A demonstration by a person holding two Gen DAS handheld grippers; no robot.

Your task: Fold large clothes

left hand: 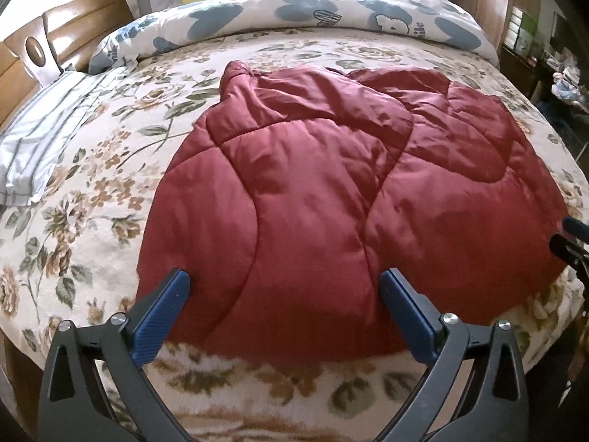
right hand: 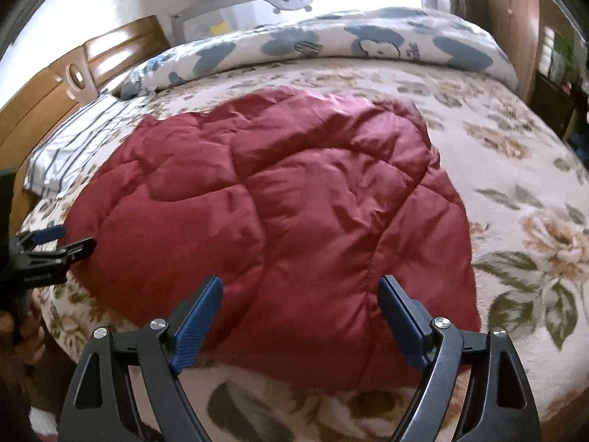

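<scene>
A dark red quilted jacket (left hand: pixel 331 184) lies spread and bunched on the floral bed cover (left hand: pixel 92 184); its near hem faces me. My left gripper (left hand: pixel 285 280) hovers over the near left part of the jacket, jaws wide open, nothing between the blue pads (left hand: pixel 162 316). My right gripper (right hand: pixel 300 287) hangs over the near right part of the jacket (right hand: pixel 276 202), also open and empty. Each gripper shows at the edge of the other's view: the right gripper (left hand: pixel 570 246) beside the jacket's right hem, the left gripper (right hand: pixel 55 243) at its left hem.
A blue-and-white patterned duvet (left hand: pixel 294 11) is rolled along the far side of the bed. A striped white pillow (left hand: pixel 48 140) lies at the left by the wooden headboard (left hand: pixel 73 33). A grey bed rail (right hand: pixel 294 0) stands behind. Cluttered shelves (left hand: pixel 552 55) are at the right.
</scene>
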